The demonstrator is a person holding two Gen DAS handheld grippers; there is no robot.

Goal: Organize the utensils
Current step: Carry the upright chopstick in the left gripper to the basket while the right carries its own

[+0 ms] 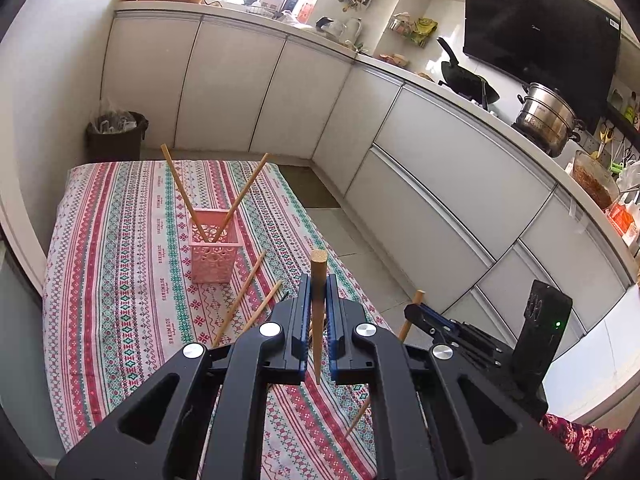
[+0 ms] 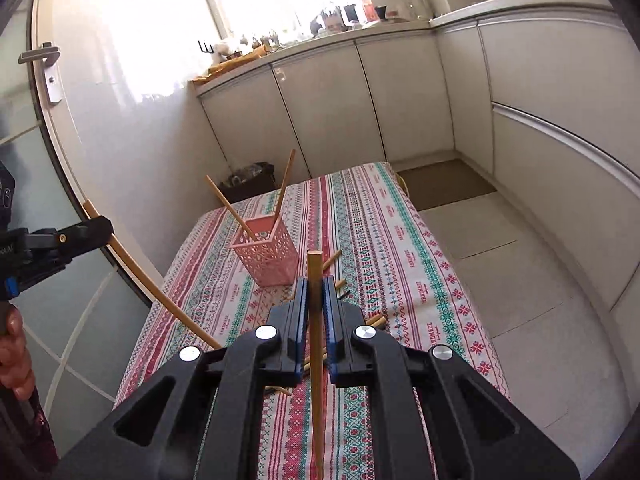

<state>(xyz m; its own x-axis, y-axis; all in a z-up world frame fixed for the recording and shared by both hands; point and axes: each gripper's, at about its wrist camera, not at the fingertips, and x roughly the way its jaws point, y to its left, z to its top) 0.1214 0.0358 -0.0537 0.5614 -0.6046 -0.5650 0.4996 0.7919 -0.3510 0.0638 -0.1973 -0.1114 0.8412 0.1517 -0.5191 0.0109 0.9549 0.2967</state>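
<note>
Chopsticks are the things in play: each gripper has one pinched upright. The left gripper [image 1: 318, 294] has its blue-padded jaws closed to a narrow gap on a round wooden chopstick [image 1: 318, 320], blunt cork-like end up, tapered tip hanging below the pads. The right gripper [image 2: 315, 300] grips its own wooden chopstick [image 2: 316, 344] in the same way, jaws almost together, the stick running straight down past them.

Both grippers hang over the near end of the worktop [image 1: 120, 216], which is covered by a cloth striped in red, green and white with cross-stitch motifs. Toward the middle of the worktop stands a pink square holder [image 1: 214, 254] of perforated plastic with a lace-like cut pattern; two chopsticks [image 1: 240, 196] lean out of it in a V. More loose chopsticks [image 1: 240, 300] lie flat on the cloth between the holder and the near edge, some partly hidden behind the jaws.
</note>
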